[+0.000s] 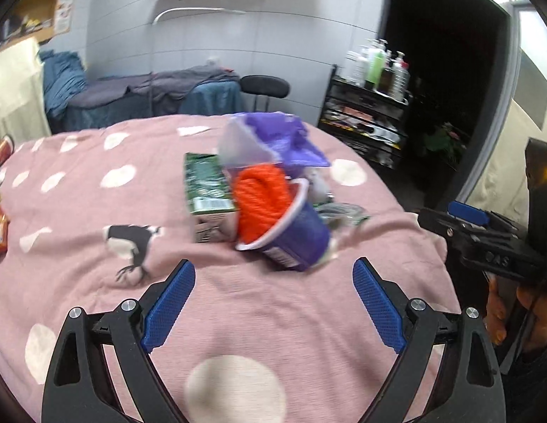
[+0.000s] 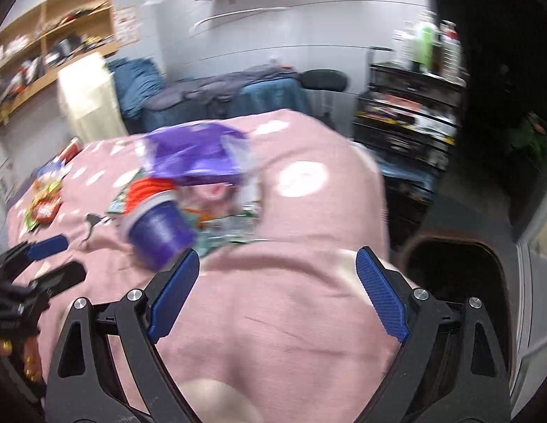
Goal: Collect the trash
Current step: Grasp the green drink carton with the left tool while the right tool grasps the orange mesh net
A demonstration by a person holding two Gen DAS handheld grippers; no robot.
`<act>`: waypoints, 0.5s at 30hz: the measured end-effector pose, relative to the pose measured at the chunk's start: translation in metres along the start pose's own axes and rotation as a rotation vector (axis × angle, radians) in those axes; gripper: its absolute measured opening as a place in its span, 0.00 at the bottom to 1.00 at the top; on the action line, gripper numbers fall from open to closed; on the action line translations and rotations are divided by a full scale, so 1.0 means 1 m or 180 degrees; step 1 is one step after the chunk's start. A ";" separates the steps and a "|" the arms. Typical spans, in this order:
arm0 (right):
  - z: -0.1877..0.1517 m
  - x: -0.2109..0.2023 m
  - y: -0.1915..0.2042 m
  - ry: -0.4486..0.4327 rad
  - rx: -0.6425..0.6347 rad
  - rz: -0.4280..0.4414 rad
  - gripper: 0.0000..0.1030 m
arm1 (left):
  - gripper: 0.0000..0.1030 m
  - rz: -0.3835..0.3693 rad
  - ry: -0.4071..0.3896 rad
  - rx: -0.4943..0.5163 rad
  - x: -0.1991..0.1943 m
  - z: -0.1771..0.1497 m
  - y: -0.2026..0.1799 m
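Ahead of my wide-open, empty left gripper point(image 1: 273, 303) lies the purple cup point(image 1: 291, 232); I'd approach slowly, straddling its rim.

Bare blanket point(image 1: 238, 317) before trash pile point(image 1: 266, 204)

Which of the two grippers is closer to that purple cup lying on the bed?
Right. The right gripper has one finger almost at the purple cup, jaws open and empty. The left gripper hangs further back, also open.

Even indoor light on my feeds; motion blur smears the right view, fisheye bends edges, doorway point(image 1: 446, 70) black.
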State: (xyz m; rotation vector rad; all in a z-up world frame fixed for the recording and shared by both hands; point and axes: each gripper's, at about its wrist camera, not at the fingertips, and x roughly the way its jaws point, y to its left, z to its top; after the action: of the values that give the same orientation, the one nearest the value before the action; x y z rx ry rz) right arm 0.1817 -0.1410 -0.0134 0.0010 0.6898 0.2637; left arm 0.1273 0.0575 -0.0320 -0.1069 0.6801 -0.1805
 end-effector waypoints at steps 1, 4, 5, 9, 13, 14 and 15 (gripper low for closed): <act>0.000 0.003 0.007 0.0016 -0.0051 0.0015 0.87 | 0.87 0.0022 0.0007 -0.0043 0.000 0.000 0.007; 0.003 0.012 0.023 0.0069 -0.0163 0.0099 0.87 | 0.86 0.0075 0.0009 -0.0095 -0.001 -0.001 0.019; 0.004 0.013 0.027 0.0079 -0.0180 0.0152 0.87 | 0.86 0.0083 0.0015 -0.0110 -0.001 -0.001 0.022; 0.007 0.022 0.045 0.0136 -0.0327 0.0379 0.87 | 0.86 0.0103 0.0005 -0.0139 0.000 -0.001 0.036; 0.013 0.032 0.062 0.0173 -0.0456 0.0416 0.83 | 0.83 0.0043 -0.0007 -0.0189 0.000 0.003 0.042; 0.016 0.034 0.064 0.0176 -0.0451 0.0455 0.81 | 0.83 0.0027 -0.0013 -0.0202 0.000 0.005 0.044; 0.020 0.035 0.066 0.0179 -0.0435 0.0512 0.78 | 0.83 0.0026 -0.0023 -0.0211 -0.001 0.006 0.045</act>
State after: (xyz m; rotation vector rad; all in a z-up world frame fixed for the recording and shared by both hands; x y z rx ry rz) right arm 0.2043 -0.0667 -0.0146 -0.0821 0.7275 0.4664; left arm 0.1366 0.1023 -0.0340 -0.1684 0.6793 -0.1498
